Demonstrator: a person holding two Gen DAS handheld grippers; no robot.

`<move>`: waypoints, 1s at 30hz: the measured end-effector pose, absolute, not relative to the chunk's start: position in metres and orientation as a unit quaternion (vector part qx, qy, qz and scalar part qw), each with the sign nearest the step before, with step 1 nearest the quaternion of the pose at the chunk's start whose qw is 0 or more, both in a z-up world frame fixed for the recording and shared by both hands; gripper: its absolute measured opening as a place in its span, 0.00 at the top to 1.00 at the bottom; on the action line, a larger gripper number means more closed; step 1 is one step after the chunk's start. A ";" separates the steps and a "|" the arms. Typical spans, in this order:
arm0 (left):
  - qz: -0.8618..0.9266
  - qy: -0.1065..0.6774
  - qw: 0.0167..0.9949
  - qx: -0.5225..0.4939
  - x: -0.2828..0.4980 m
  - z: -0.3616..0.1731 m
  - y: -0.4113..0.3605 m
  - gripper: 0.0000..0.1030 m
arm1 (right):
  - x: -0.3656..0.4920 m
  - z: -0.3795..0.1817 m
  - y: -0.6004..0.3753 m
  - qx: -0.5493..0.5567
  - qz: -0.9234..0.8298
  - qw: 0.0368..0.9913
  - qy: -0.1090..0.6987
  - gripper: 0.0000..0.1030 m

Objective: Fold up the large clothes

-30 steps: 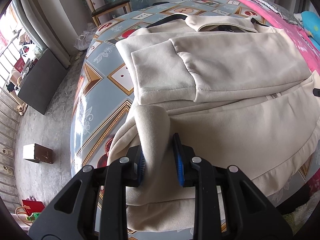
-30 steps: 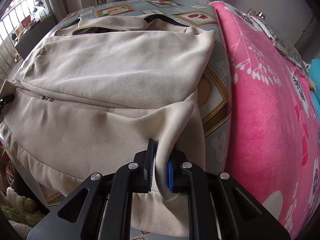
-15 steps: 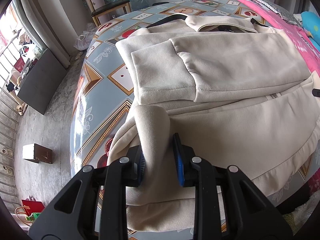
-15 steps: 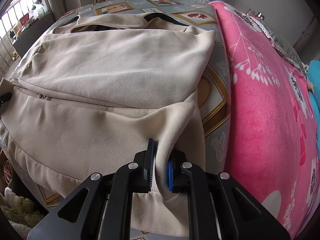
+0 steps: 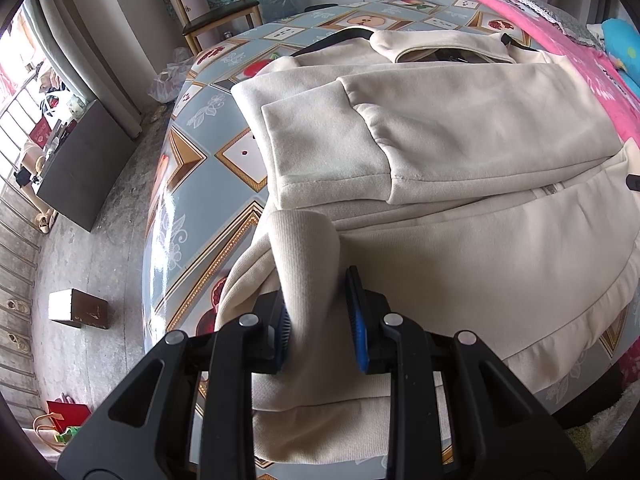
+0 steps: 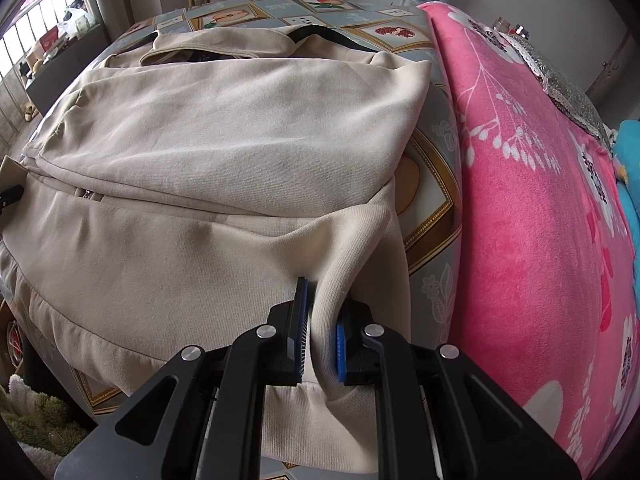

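Where the ribbed hem bunches at the near edge, both grippers hold it: the left gripper has its fingers clamped on a thick roll of the hem at the garment's left corner, the right gripper has its fingers pinched narrow on a thinner ridge of hem at the right corner. Fabric runs up between the pads in each view and rises in a hump just beyond them. The cream jacket looks like thick fleece: soft, limp, fairly heavy for cloth, not slippery against the ribbed blue pads, nothing fragile. It should sag in the middle if lifted by two corners, so the hem corners, where the rib gives bulk, seem the right hold. Beyond the fingers the lower body lies flat on the desk, its hem draping over the near edge. Farther on, both sleeves are already folded across the chest, cuff to the left side. Farthest, the collar lies open. A pink blanket sits just beside the jacket's right edge.
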State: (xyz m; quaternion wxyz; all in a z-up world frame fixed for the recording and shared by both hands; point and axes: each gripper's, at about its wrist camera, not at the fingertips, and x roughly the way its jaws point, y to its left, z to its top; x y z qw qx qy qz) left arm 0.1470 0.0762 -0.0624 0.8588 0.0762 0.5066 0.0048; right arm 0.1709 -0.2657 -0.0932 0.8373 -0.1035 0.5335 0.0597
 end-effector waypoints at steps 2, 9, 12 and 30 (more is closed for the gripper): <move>0.005 0.507 0.859 0.077 0.147 -0.062 0.076 0.76 | 0.171 -0.093 -0.266 -0.104 0.060 0.837 0.533 0.89; 0.005 0.507 0.858 0.078 0.147 -0.062 0.076 0.76 | 0.171 -0.093 -0.266 -0.104 0.060 0.838 0.533 0.89; 0.006 0.507 0.859 0.078 0.147 -0.062 0.075 0.76 | 0.170 -0.093 -0.266 -0.104 0.060 0.838 0.532 0.89; -0.063 0.394 0.917 0.015 0.060 0.005 0.106 0.95 | 0.100 -0.023 -0.261 -0.101 0.044 0.896 0.430 0.94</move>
